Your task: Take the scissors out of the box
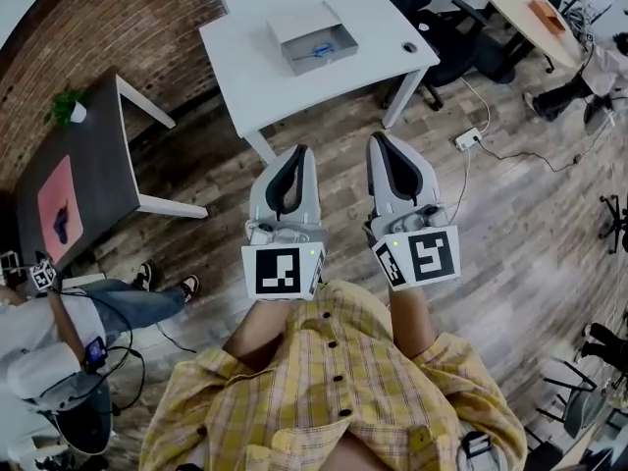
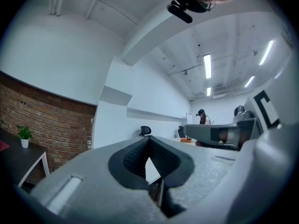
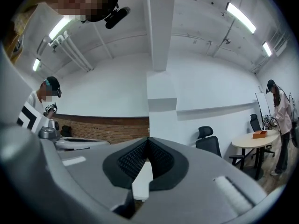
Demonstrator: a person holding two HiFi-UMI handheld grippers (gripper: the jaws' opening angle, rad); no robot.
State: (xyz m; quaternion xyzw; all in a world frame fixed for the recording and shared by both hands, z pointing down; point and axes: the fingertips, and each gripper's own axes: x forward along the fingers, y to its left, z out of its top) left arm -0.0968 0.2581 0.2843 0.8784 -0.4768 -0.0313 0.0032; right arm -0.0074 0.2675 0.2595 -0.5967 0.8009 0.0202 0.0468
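- We hold the left gripper [image 1: 296, 155] and right gripper [image 1: 380, 141] with jaws pressed together, empty.
- The scissors [image 1: 316, 51] lie in the open box [image 1: 294, 26] on the tabletop [image 1: 245, 67], well apart from us: 12 o'clock from the left gripper, 11 from the right.
- Their long axis seems 9-to-3; neither gripper is clearly nearer.

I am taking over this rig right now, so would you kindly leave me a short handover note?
Left gripper: jaws shut, empty, held short of the table.
Right gripper: jaws shut, empty, beside the left one.
Blue-handled scissors lie inside the open grey box on the white rectangular table ahead.
Done: nothing yet; scissors untouched.
Left: reach the box, open the jaws, grip the scissors, lift them out.
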